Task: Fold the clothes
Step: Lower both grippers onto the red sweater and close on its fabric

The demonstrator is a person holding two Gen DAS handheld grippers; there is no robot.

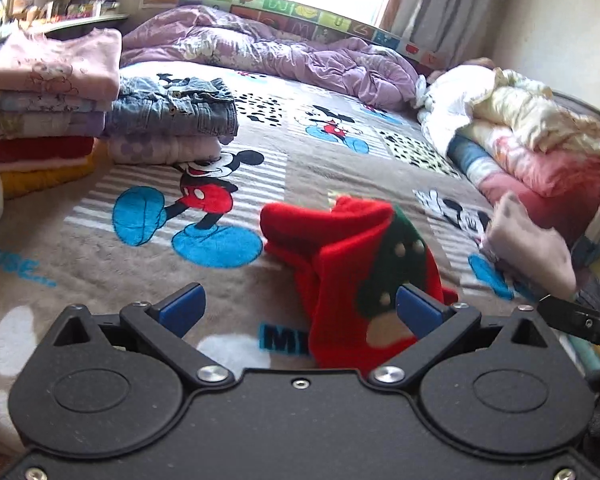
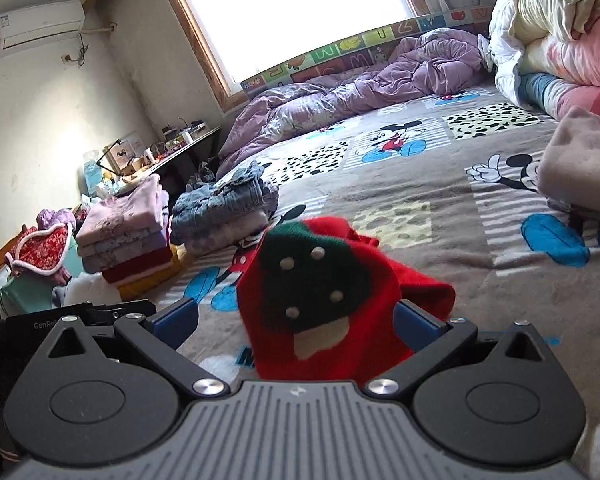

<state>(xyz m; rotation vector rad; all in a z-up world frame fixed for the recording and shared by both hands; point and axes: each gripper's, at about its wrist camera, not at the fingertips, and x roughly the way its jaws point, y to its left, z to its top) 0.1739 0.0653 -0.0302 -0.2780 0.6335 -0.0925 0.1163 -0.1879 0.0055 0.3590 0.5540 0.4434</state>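
A red knitted garment point(image 1: 340, 264) with a green spotted patch lies bunched on the Mickey Mouse blanket point(image 1: 120, 264), close in front of both grippers; it also shows in the right wrist view point(image 2: 320, 300). My left gripper point(image 1: 300, 308) is open, its blue pads wide apart, with the garment against the right pad point(image 1: 416, 310). My right gripper point(image 2: 296, 320) is open, and the garment rises between its pads. Neither is closed on the cloth.
Stacks of folded clothes point(image 1: 48, 92) and folded denim point(image 1: 176, 108) sit at the left point(image 2: 124, 232). A purple duvet point(image 1: 280, 48) lies at the far end. A heap of bedding point(image 1: 532, 140) and a pale pink folded item point(image 1: 528, 248) are at the right.
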